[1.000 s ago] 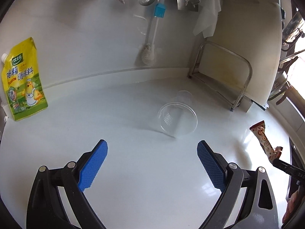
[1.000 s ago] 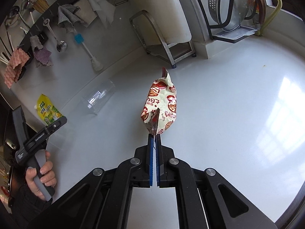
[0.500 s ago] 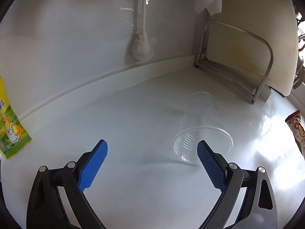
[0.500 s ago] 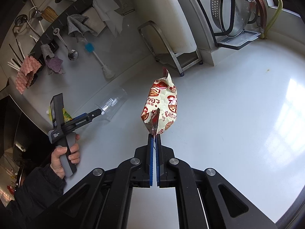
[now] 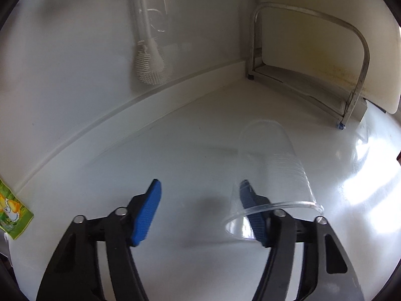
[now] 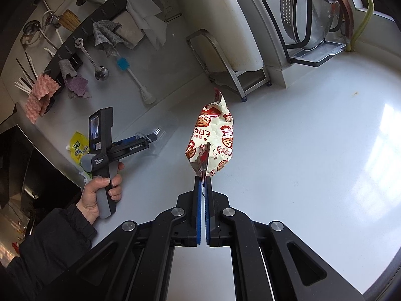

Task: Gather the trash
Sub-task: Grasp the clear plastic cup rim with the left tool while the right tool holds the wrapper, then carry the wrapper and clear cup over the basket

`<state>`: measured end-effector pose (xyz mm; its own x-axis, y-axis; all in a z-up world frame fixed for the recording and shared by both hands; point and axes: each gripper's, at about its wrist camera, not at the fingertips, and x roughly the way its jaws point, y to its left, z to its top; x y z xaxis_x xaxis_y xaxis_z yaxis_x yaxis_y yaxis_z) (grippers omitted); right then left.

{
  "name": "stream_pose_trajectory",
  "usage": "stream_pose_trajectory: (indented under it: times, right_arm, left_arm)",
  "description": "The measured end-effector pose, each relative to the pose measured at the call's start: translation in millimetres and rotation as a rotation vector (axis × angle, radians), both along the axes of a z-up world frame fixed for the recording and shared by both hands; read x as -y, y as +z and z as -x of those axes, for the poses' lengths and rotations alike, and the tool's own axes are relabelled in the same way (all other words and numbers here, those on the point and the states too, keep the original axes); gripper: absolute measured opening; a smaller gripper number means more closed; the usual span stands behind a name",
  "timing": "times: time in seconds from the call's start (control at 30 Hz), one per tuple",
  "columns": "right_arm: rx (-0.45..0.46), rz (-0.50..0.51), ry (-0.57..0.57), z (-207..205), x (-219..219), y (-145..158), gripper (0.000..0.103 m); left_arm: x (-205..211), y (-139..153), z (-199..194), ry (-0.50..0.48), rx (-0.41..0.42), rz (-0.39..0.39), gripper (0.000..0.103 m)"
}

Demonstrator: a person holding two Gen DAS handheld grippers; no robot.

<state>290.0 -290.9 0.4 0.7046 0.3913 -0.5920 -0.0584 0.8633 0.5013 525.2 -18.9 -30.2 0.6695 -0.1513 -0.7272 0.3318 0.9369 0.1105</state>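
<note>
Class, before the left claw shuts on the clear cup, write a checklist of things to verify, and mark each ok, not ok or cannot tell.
1. Clear cup lies on its side, mouth toward the claw: ok.
2. One finger of the left claw sits inside the cup's mouth: ok.
3. Left claw, which has just been closing, presses the cup wall: not ok, pads apart.
4. Right claw is shut on the snack bag: ok.
5. Cup empty: cannot tell.

white countertop [image 6: 325,150]; pale wall [image 5: 62,50]; utensil rail [image 6: 82,37]; daylight glare
</note>
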Motion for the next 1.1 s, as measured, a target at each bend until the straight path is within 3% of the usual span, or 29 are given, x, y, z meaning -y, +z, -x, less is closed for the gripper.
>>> stream_pose_trajectory:
  times: [0.03,0.13,0.23,0.53,0.8,1.1]
  right_arm:
    - [0.000,0.000,0.002,-0.1,-0.7,-0.5,0.003]
    - [-0.003,0.006,0.007,-0.2,-3.1,-1.4,0.003]
    - [-0.003,0.011,0.011,-0.3,-3.8,-1.9,0.003]
    - [-0.002,0.035,0.021,1.9,-9.7,-0.5,0.003]
    - [0.008,0.049,0.044,36.1,-25.9,10.6,0.003]
    - [0.035,0.031,0.049,119.1,-42.3,31.2,0.003]
  left_arm:
    - [2.4,-0.8,-0.2,-0.008,-0.008,0.004,0.036]
    - [5.4,-0.3,1.7,-0.023,-0.019,0.040,0.013]
    - [2.6,3.5,8.0,-0.019,-0.002,0.072,0.006]
    - [-8.6,13.9,51.6,0.031,-0.002,0.130,0.006]
    - [-12.2,41.0,143.7,0.040,0.026,0.129,0.006]
    - [-19.4,71.4,266.1,0.063,0.101,0.088,0.006]
